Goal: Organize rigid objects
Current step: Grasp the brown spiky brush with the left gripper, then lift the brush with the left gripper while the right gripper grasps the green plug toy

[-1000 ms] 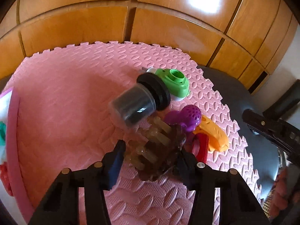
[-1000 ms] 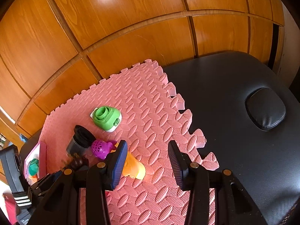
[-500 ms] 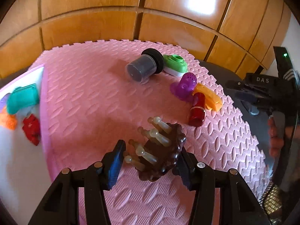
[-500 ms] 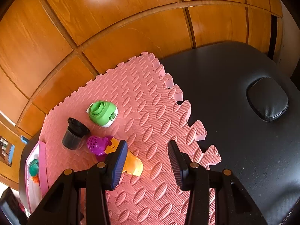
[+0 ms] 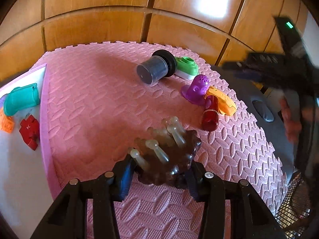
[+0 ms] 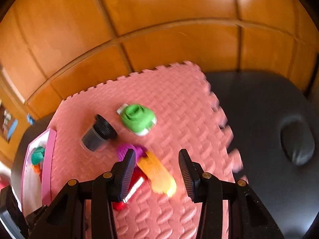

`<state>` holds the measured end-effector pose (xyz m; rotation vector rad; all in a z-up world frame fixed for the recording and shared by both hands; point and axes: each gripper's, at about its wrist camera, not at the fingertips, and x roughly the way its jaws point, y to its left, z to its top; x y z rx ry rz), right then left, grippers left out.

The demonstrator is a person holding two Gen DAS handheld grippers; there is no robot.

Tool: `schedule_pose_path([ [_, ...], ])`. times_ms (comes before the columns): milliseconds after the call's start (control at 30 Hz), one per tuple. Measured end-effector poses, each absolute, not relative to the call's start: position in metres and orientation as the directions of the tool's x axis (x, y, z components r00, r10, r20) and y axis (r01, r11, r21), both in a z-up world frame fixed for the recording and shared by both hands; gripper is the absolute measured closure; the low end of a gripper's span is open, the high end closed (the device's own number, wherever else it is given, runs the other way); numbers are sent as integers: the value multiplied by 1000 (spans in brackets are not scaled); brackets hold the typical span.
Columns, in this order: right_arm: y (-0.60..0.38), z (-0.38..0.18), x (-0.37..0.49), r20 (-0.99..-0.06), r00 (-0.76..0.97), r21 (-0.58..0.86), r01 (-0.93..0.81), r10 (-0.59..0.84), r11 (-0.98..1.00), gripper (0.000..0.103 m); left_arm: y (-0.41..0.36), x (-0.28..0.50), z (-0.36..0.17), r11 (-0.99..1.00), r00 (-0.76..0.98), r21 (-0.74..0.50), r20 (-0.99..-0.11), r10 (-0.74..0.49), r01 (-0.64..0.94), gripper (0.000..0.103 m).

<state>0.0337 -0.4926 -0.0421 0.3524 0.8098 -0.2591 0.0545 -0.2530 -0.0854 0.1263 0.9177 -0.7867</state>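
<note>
My left gripper (image 5: 159, 169) grips a brown scalloped piece with pale pegs (image 5: 171, 159) just above the pink foam mat (image 5: 99, 99); its jaws are closing on it. Farther back on the mat lie a dark cup with a black lid (image 5: 153, 71), a green and white piece (image 5: 187, 67), a purple perforated toy (image 5: 196, 89), an orange piece (image 5: 221, 100) and a red cylinder (image 5: 210, 115). My right gripper (image 6: 157, 159) hovers open over the orange piece (image 6: 157, 175), with nothing between its fingers. The right wrist view is blurred.
A white tray with a pink rim (image 5: 42, 119) sits at the mat's left edge and holds a teal tube (image 5: 21, 99), a red puzzle piece (image 5: 30, 131) and an orange piece (image 5: 7, 124). A black padded table (image 6: 259, 129) lies right of the mat. A wooden panelled wall (image 5: 99, 25) stands behind.
My left gripper drew back from the toy cluster with the brown piece, bringing the tray into view. My right gripper rolled and shifted over the orange and red pieces.
</note>
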Motion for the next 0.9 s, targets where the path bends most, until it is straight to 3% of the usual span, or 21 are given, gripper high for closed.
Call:
schedule_pose_path([
  [133, -484, -38, 77, -789, 608, 58, 221, -91, 974, 43, -249, 54, -85, 716, 352, -229, -748, -563, 660, 57],
  [333, -479, -48, 127, -864, 488, -110, 53, -122, 992, 42, -246, 55, -84, 711, 344, -245, -743, -575, 659, 57],
  [500, -476, -65, 158, -906, 408, -122, -7, -108, 993, 39, -246, 56, -84, 708, 338, -257, -740, -582, 658, 57],
  [767, -472, -83, 161, -901, 406, -143, 57, -154, 988, 47, -247, 55, -84, 708, 338, -254, -741, -581, 659, 57],
  [900, -489, -75, 131, -882, 431, -126, 169, -188, 978, 49, -247, 54, -85, 710, 343, -250, -740, -579, 658, 57],
])
